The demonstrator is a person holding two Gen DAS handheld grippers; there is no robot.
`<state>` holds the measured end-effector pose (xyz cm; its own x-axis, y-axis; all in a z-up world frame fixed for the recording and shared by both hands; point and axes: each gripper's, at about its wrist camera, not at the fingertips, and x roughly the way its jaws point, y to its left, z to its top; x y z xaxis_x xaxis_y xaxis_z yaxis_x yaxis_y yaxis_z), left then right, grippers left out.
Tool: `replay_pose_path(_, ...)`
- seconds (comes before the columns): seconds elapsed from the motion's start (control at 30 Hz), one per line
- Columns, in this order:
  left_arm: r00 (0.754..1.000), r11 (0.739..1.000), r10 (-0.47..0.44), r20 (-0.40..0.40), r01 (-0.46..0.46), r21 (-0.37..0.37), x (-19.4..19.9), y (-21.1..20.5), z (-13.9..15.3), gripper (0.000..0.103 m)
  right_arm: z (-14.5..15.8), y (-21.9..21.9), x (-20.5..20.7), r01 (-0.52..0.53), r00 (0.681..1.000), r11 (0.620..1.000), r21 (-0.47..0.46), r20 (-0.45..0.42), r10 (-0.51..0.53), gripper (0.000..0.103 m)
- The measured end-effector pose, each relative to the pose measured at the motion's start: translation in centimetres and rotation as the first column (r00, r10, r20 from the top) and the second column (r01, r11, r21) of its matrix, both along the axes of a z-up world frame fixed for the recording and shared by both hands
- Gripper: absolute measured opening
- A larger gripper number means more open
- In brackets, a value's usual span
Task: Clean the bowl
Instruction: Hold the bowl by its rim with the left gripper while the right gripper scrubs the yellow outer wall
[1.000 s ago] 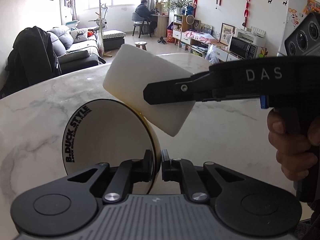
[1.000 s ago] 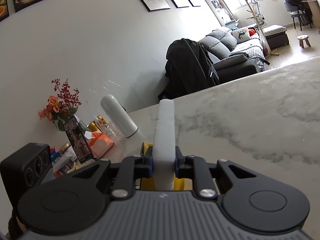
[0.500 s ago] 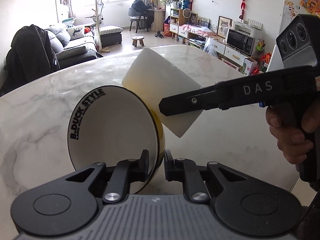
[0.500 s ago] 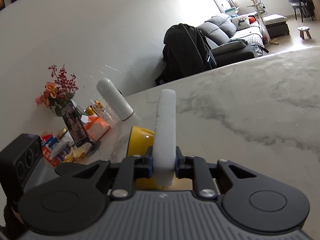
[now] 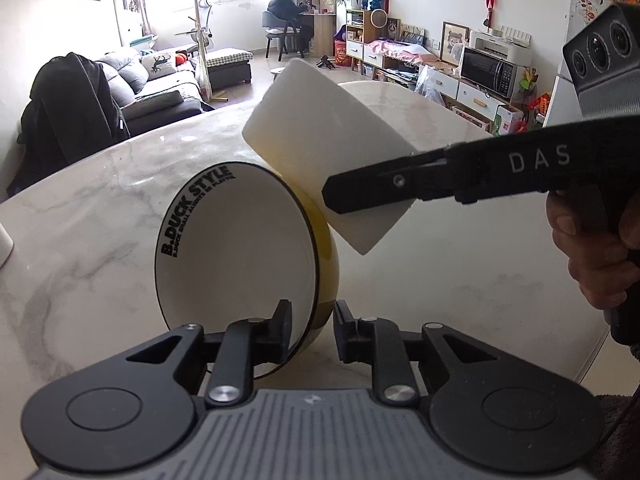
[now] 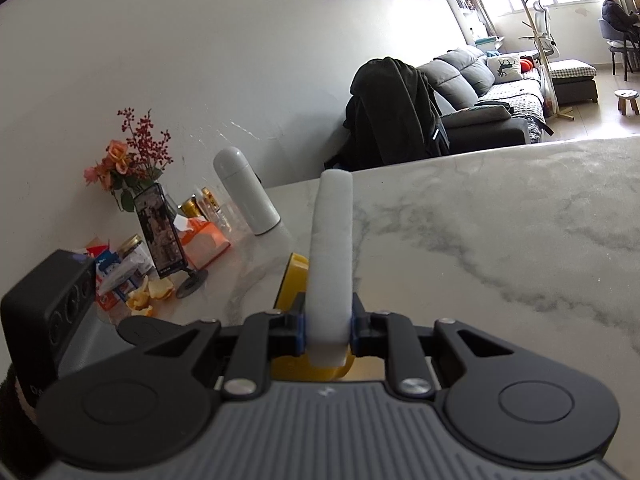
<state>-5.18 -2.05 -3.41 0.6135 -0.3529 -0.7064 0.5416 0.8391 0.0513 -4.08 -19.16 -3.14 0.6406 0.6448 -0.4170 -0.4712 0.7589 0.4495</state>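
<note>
Wiping step: white rectangular sponge (image 5: 328, 136), clamped by right gripper (image 6: 327, 330), pressed on yellow-and-white ceramic bowl (image 5: 236, 252) at 1 o'clock. Left gripper (image 5: 310, 320) opening around rim; re-grip judged needed next.

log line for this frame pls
left gripper: opening, bowl rim between jaws | right gripper: shut on sponge | sponge against bowl's yellow outside | table

The sponge (image 6: 330, 264) hides most of the bowl (image 6: 294, 280) from the right tongs' view, and the small print under the bowl's lettering (image 5: 196, 216) is unreadable.
</note>
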Motion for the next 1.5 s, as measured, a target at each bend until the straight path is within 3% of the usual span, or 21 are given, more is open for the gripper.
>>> replay_pose_path(0.13, 0.999, 0.999, -0.007, 0.032, 0.008, -0.034, 0.2, -0.3, 1.0, 0.022, -0.2, 0.3, -0.3, -0.009, 1.000, 1.000, -0.014, 0.001, 0.009, 0.021)
replay_pose_path(0.27, 0.998, 1.000, -0.005, 0.067, 0.004, 0.019, 0.1, -1.3, 0.7, 0.022, -0.1, 0.4, -0.4, -0.014, 1.000, 1.000, -0.022, 0.005, 0.014, 0.021)
replay_pose_path(0.33, 0.999, 1.000, -0.003, 0.048, 0.002, 0.018, 0.1, -1.5, 0.2, 0.017, -0.2, 0.4, -0.5, -0.013, 1.000, 1.000, -0.021, 0.004, 0.013, 0.021)
replay_pose_path(0.5, 1.000, 1.000, -0.008, 0.009, 0.008, -0.006, 0.1, -1.3, -0.4, 0.015, -0.4, 0.2, -0.5, 0.003, 1.000, 0.999, -0.038, 0.001, -0.003, 0.021)
replay_pose_path(0.73, 1.000, 1.000, -0.012, -0.002, 0.012, -0.011, 0.1, -1.2, -0.6, 0.016, -0.4, 1.9, -1.2, 0.056, 0.996, 0.969, -0.243, 0.081, -0.037, 0.021)
replay_pose_path(0.97, 1.000, 1.000, -0.012, -0.005, 0.012, -0.011, 0.0, -1.1, -0.7, 0.017, 0.7, 2.2, -2.0, 0.009, 0.990, 0.974, -0.227, 0.137, 0.023, 0.021)
replay_pose_path(1.27, 1.000, 1.000, -0.012, -0.006, 0.012, -0.011, -0.1, -1.0, -0.7, 0.019, -0.5, 2.1, -1.9, 0.018, 0.994, 0.958, -0.286, 0.105, 0.013, 0.021)
replay_pose_path(1.5, 1.000, 1.000, -0.007, 0.000, 0.007, -0.010, -0.1, -1.0, -0.7, 0.019, 1.0, 2.5, -2.6, 0.003, 0.987, 0.962, -0.271, 0.158, 0.042, 0.021)
